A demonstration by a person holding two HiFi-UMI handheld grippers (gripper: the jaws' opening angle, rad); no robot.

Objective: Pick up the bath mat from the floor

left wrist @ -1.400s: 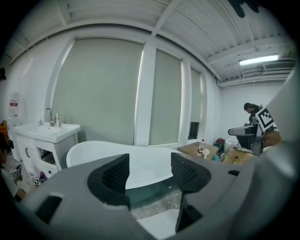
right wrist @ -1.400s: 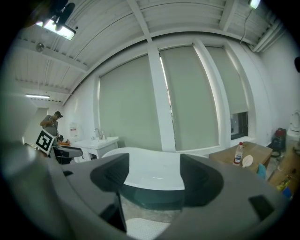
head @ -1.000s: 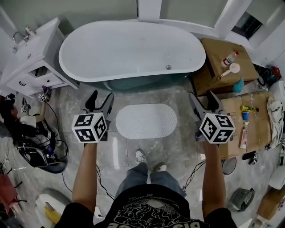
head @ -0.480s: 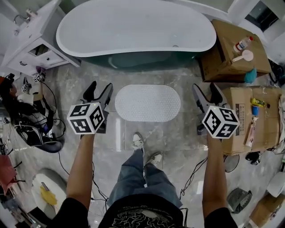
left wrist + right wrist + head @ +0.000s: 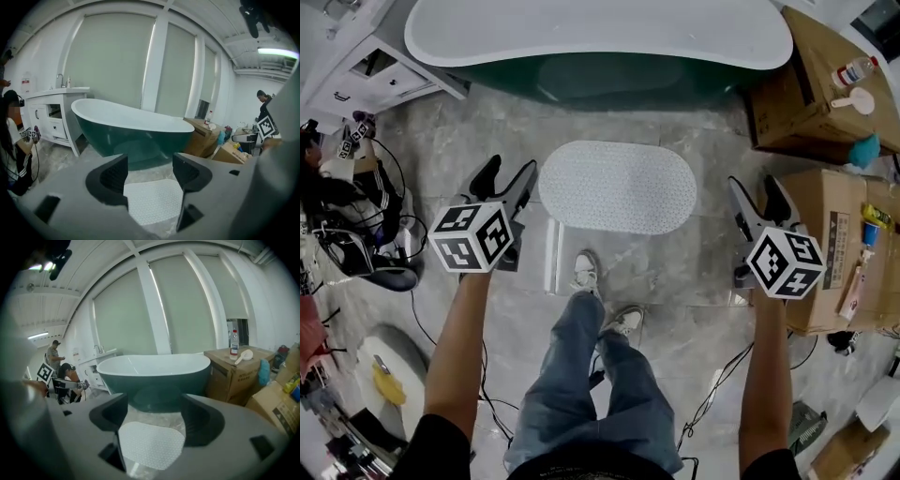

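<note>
Both ends of the white oval dimpled bath mat [image 5: 617, 187], flat on the grey marble floor [image 5: 675, 281], were flanked: left gripper [image 5: 510, 176] and right gripper [image 5: 754, 187] hovered, empty fingers spreading, likely for a two-ended pickup

Head cam down; gripper cams low, fwd; share mat [image 5: 617, 187].

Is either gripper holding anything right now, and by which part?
Nothing is held. The left gripper and right gripper both have empty jaws, which are opening. The bath mat lies flat on the floor, untouched.
</note>
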